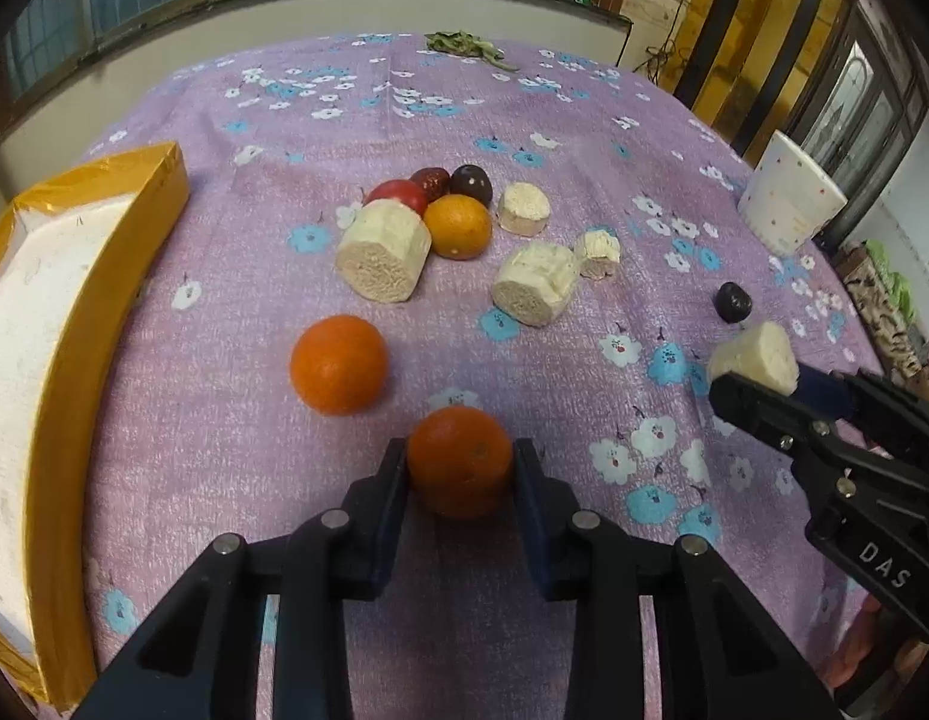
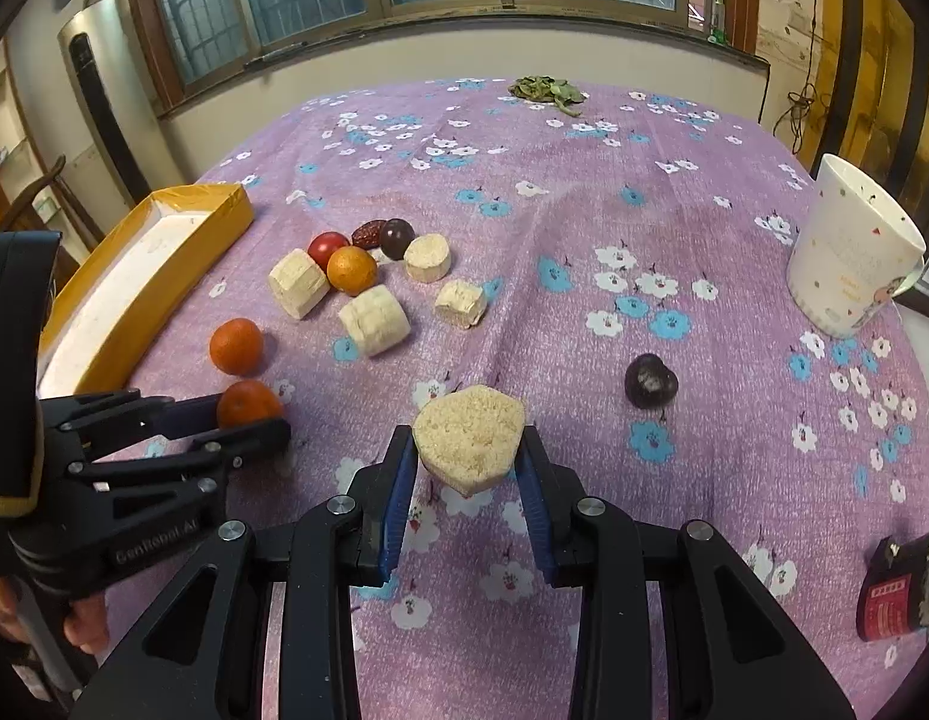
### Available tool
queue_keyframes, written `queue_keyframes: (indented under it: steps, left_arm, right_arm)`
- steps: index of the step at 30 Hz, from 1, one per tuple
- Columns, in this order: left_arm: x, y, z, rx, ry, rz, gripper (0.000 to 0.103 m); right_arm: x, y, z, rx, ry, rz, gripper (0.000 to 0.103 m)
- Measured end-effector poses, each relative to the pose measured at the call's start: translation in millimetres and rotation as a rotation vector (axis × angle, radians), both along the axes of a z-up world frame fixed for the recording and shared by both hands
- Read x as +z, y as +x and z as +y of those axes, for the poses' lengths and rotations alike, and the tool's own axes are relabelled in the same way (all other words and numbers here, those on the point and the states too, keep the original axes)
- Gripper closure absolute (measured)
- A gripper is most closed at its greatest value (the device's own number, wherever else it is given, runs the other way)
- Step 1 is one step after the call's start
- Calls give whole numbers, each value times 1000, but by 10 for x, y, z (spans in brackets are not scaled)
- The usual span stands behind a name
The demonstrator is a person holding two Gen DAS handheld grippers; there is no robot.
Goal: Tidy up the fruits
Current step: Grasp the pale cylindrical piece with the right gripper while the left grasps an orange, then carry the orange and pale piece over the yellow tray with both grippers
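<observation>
Two grips are already made: your left gripper (image 1: 460,462) pinches an orange (image 1: 460,461) across its middle, and your right gripper (image 2: 469,450) pinches a pale cut chunk (image 2: 469,441) by its sides, cut face up towards the camera. Take the yellow tray (image 1: 86,276) as your mark. The held orange sits on the purple cloth (image 1: 524,138) just off the tray's near end, with a second orange (image 1: 338,365) beside it, a little closer to the tray. The held chunk hangs farther from the tray, with a dark plum (image 2: 650,381) beyond it towards the white cup (image 2: 854,252). The main heap of fruit and more chunks lies off the tray's far end.

I judge the orange firm, round and smooth-skinned, so it can roll or slip; keep the pads on its widest part and do not squeeze harder than needed. The chunk looks light, dry and crumbly, with a porous face. Hold it by the flatter side walls, gently, since the edges may flake under pressure.
</observation>
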State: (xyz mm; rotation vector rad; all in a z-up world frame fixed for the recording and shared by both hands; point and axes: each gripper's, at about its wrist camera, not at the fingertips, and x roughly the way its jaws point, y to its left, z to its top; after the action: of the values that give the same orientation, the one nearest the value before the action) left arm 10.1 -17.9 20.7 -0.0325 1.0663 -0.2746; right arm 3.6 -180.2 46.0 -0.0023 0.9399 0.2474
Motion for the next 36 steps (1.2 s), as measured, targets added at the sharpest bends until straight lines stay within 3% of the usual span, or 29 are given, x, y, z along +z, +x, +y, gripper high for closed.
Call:
queue_keyframes:
  steps: [8,15,27,36]
  left_arm:
    - [155,-202,274,4,-52,-6,67]
    - [401,-317,633,19,-82,-63,67]
    - [560,-416,1497,137,-86,-113,67]
    - [471,-416,2338,290,-47,-102,67]
  right_arm:
    - [71,-170,100,6,9,-20,70]
    - [150,-211,341,3,15,-28,71]
    - [271,-122,1388,165,58,-26,71]
    - [286,-31,2233,315,101,1,71]
